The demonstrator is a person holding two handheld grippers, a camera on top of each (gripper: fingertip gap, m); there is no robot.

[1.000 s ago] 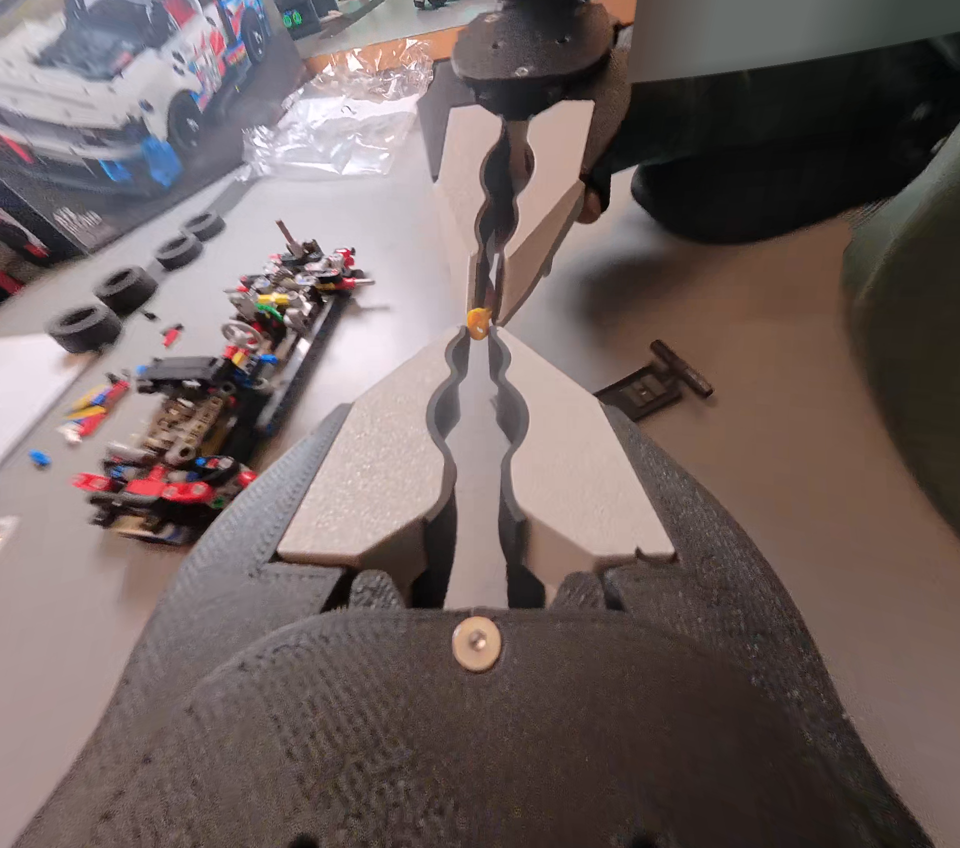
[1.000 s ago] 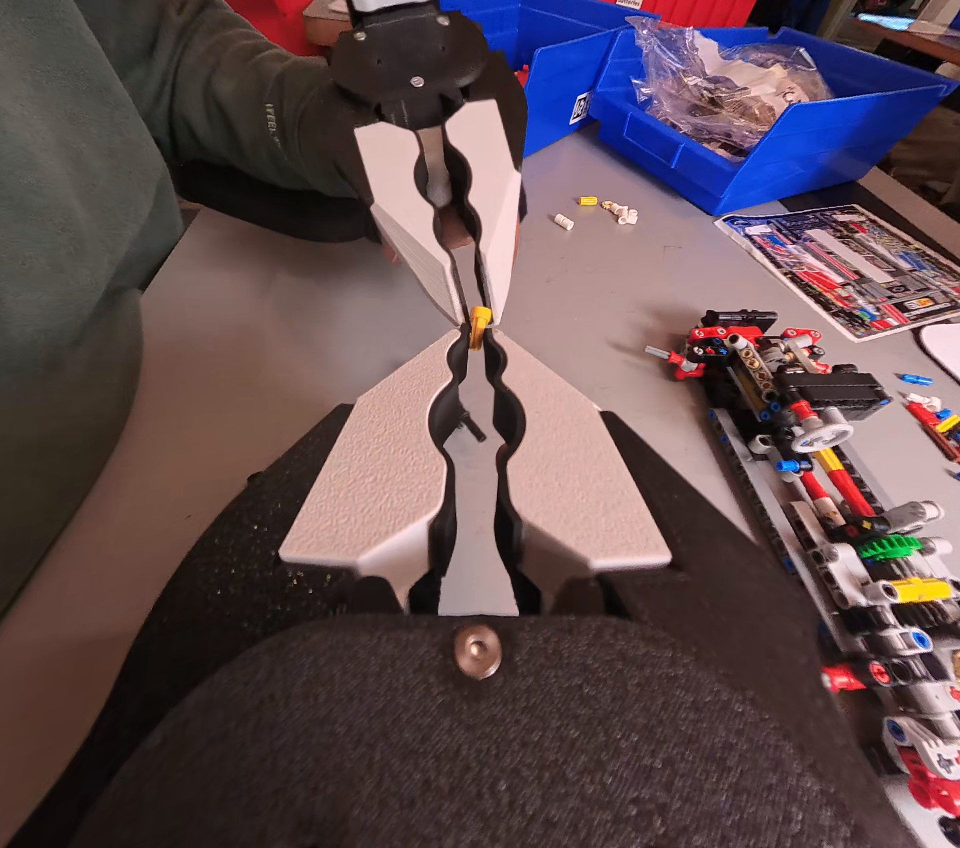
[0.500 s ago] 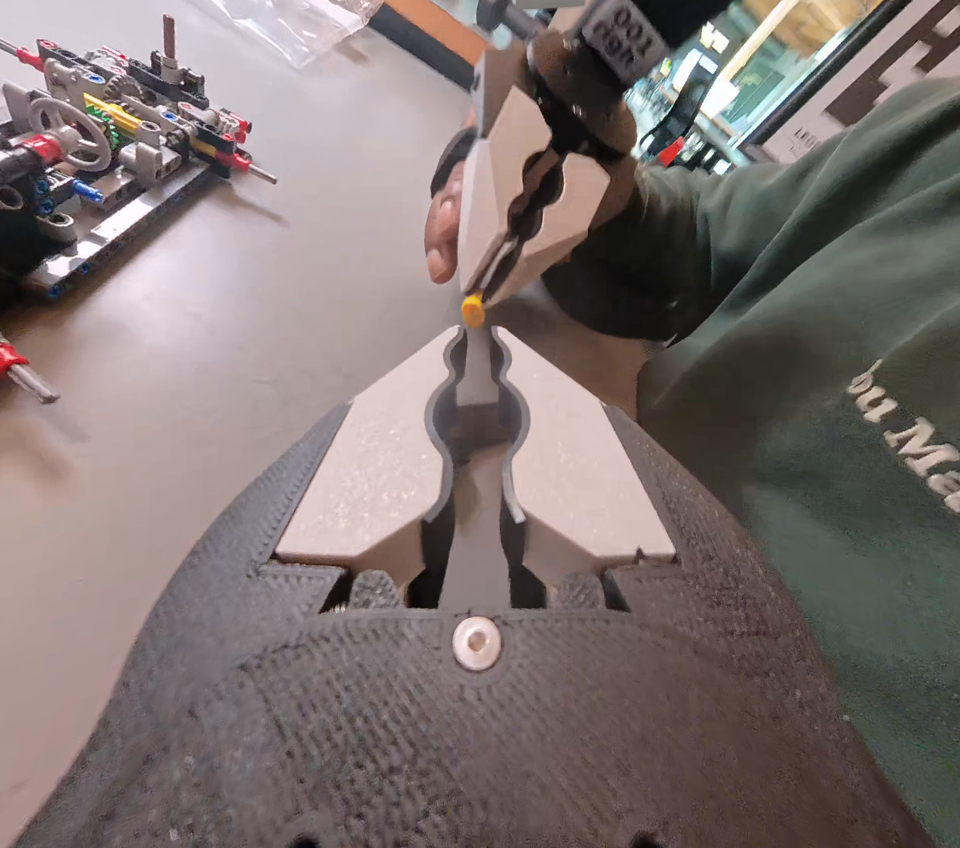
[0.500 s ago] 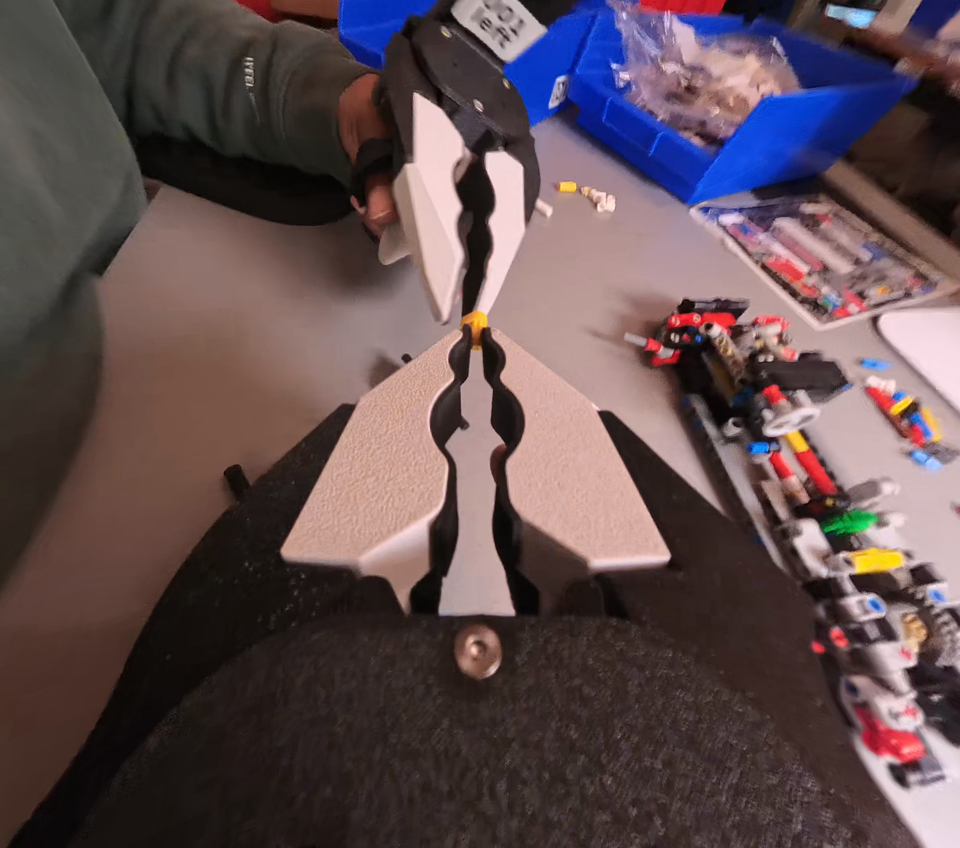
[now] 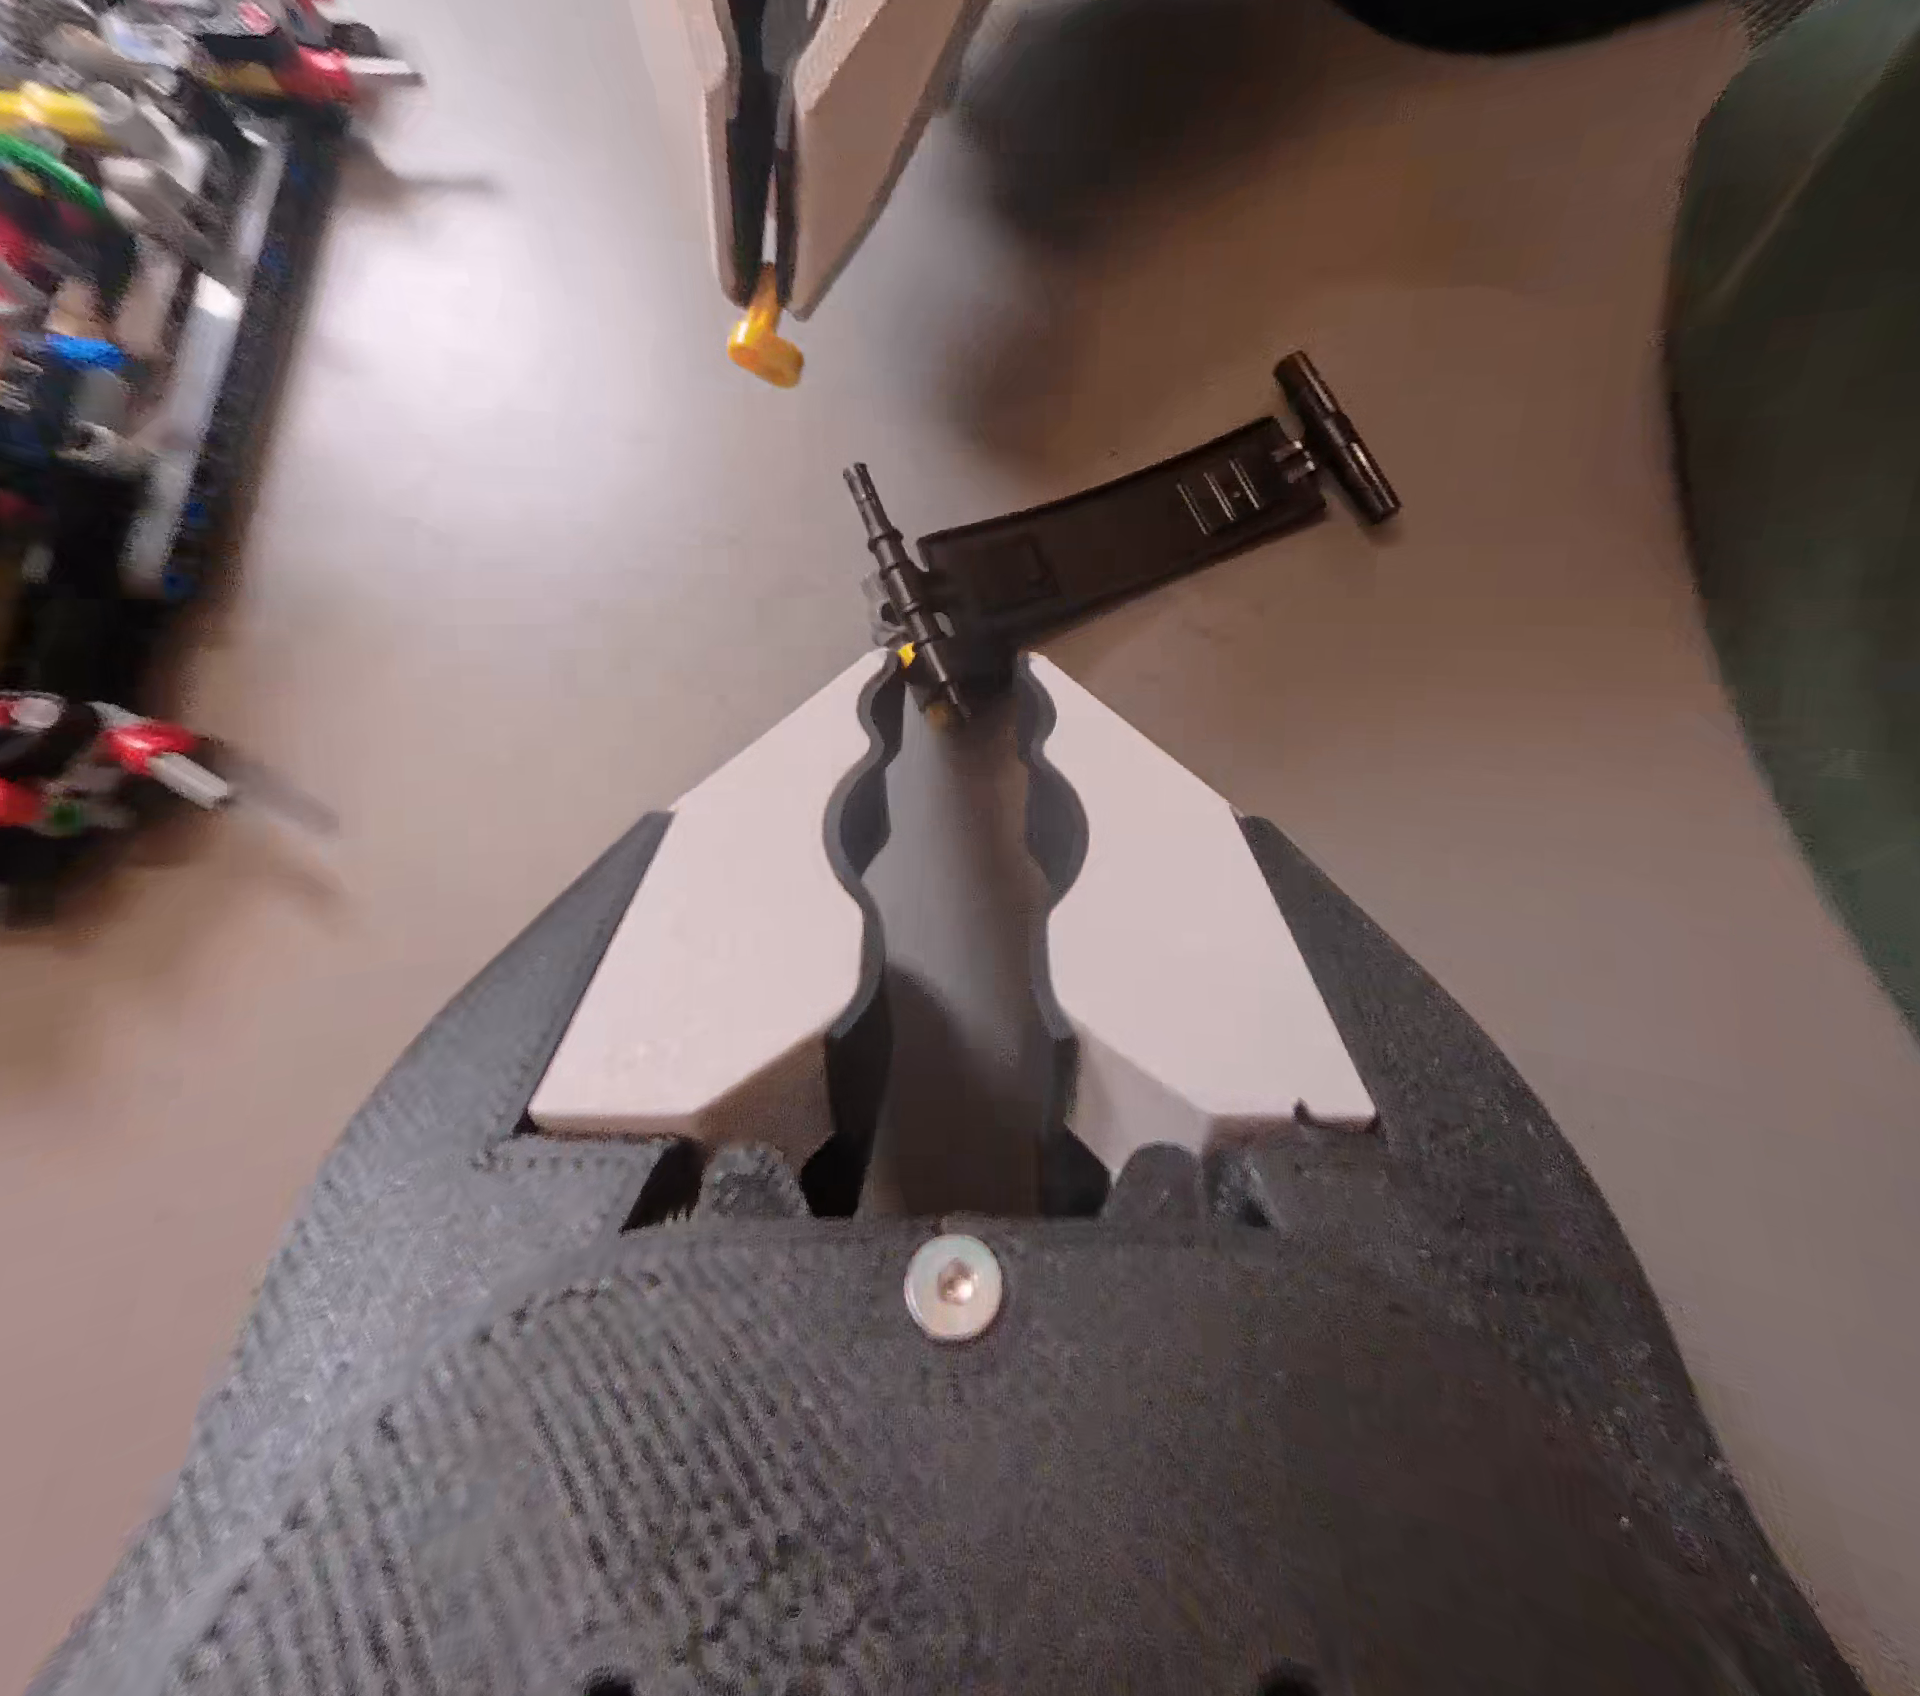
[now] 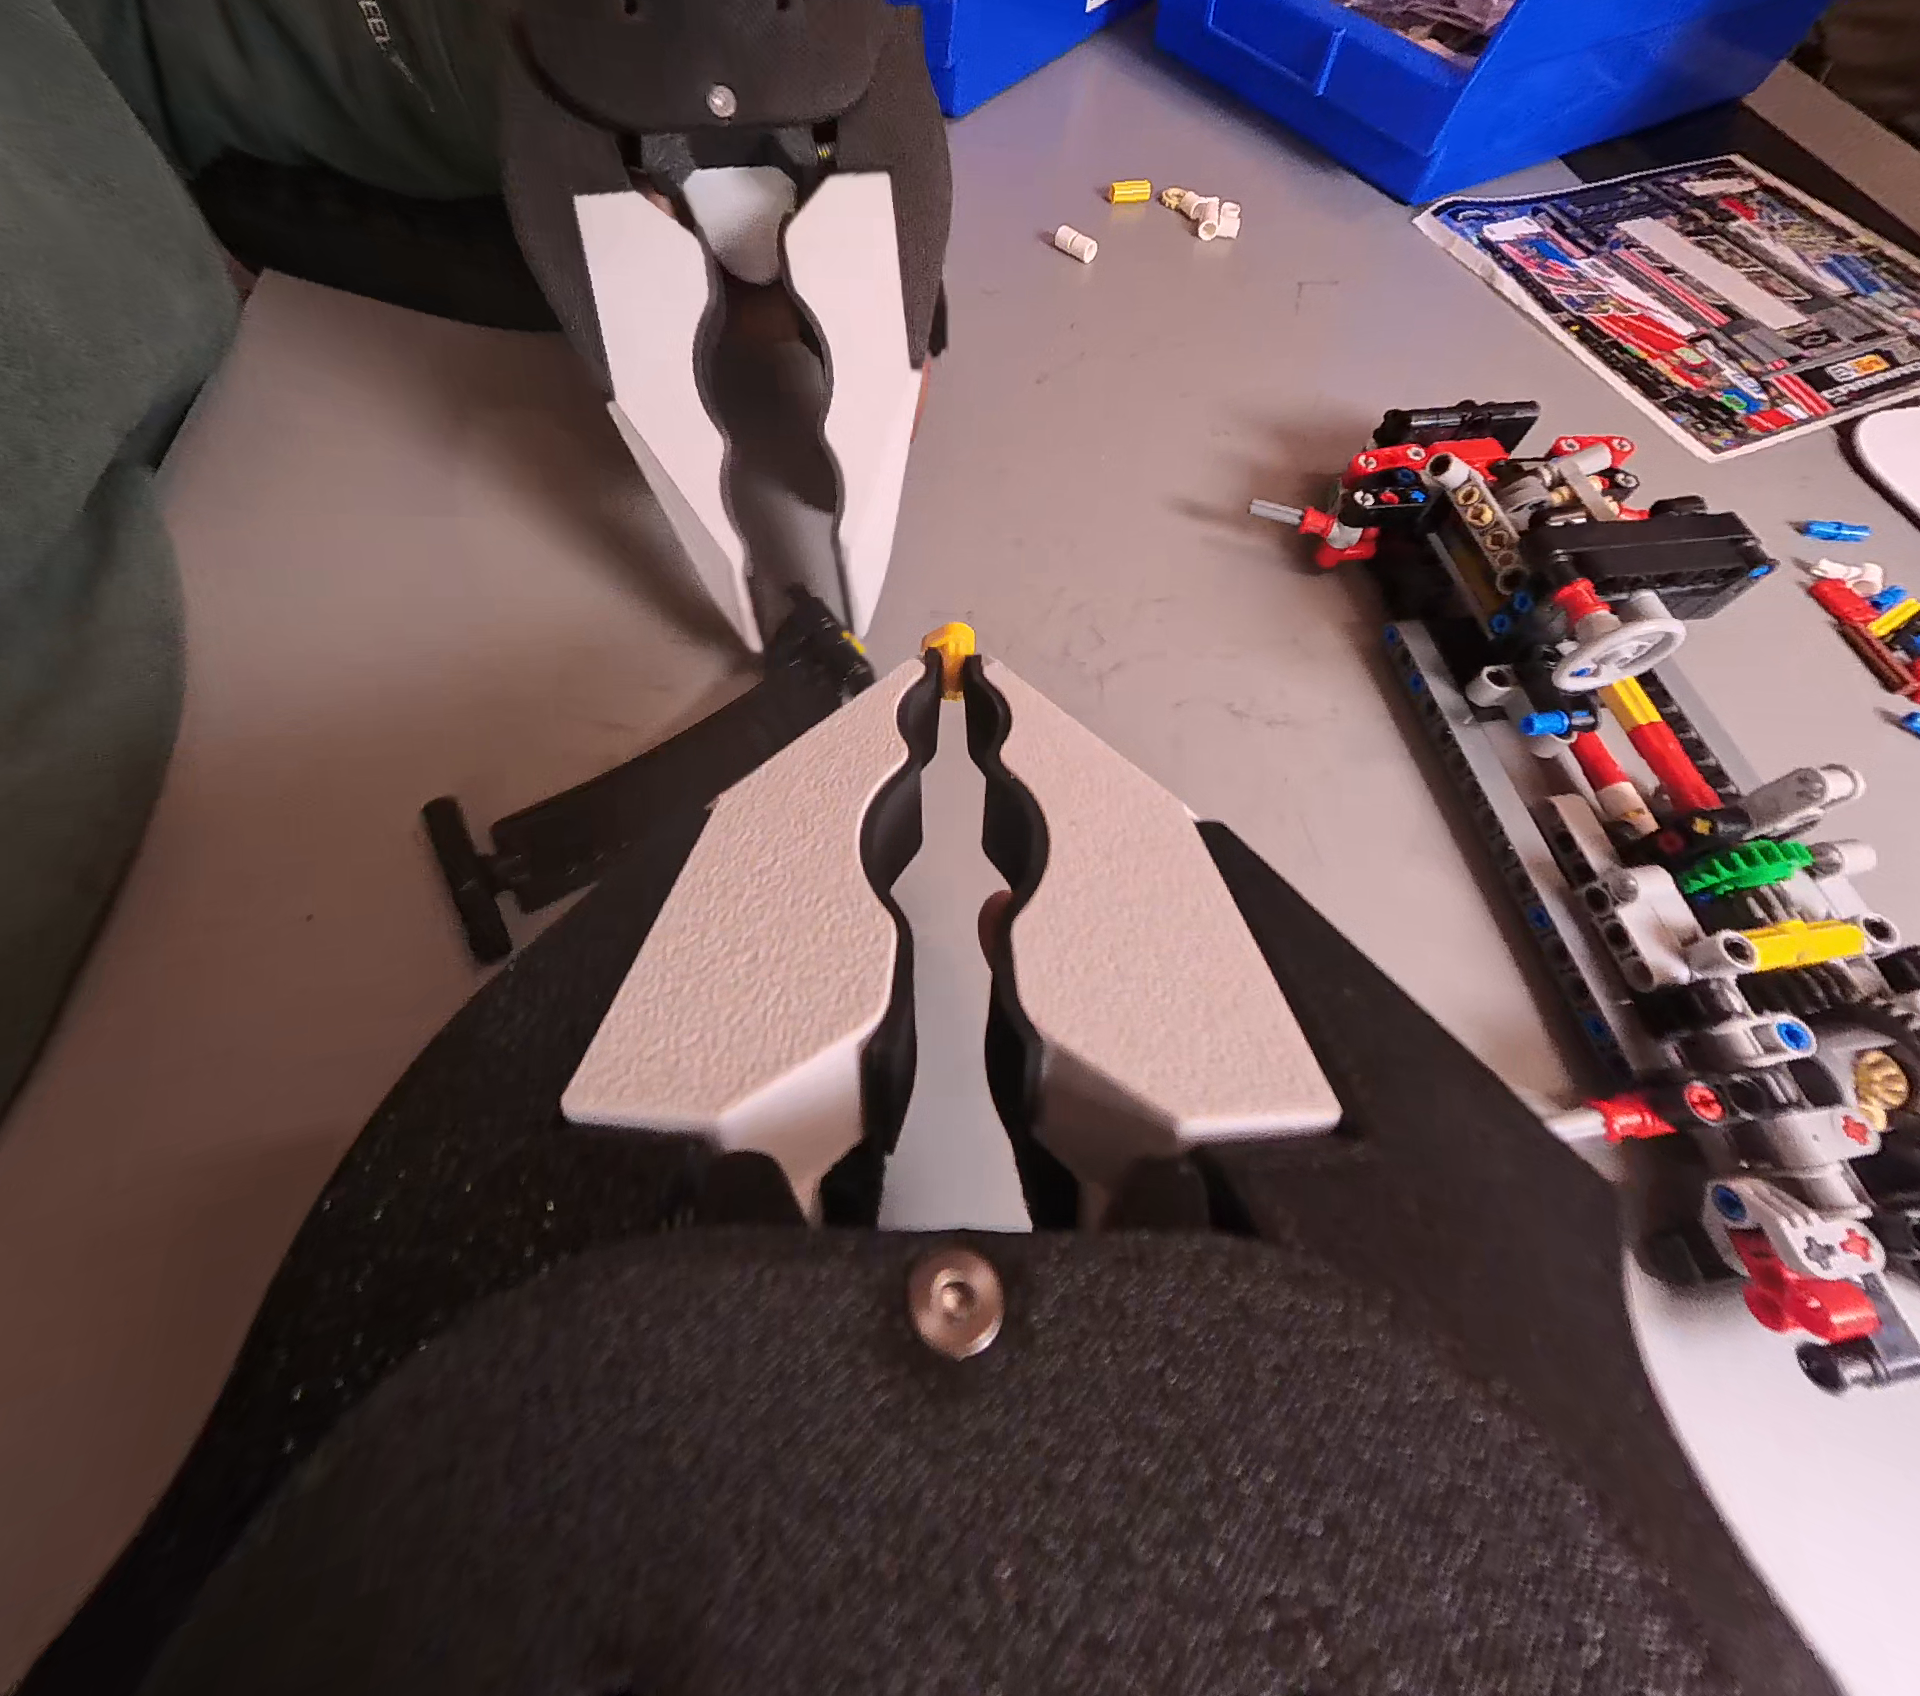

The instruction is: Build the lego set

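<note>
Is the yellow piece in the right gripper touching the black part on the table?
Apart. In the left wrist view bare table shows between the yellow piece and the black part.

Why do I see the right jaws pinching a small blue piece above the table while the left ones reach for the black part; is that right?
Nearly. The pinched piece is yellow, not blue, as the right wrist view shows. The right gripper does hold it above the table, and the left gripper is at the black part.

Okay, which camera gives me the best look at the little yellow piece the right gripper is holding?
The left wrist view: the yellow piece hangs clear below the right gripper, its shape outlined against the bare table. The right wrist view shows only its tip poking past that gripper's own fingertips.
</note>
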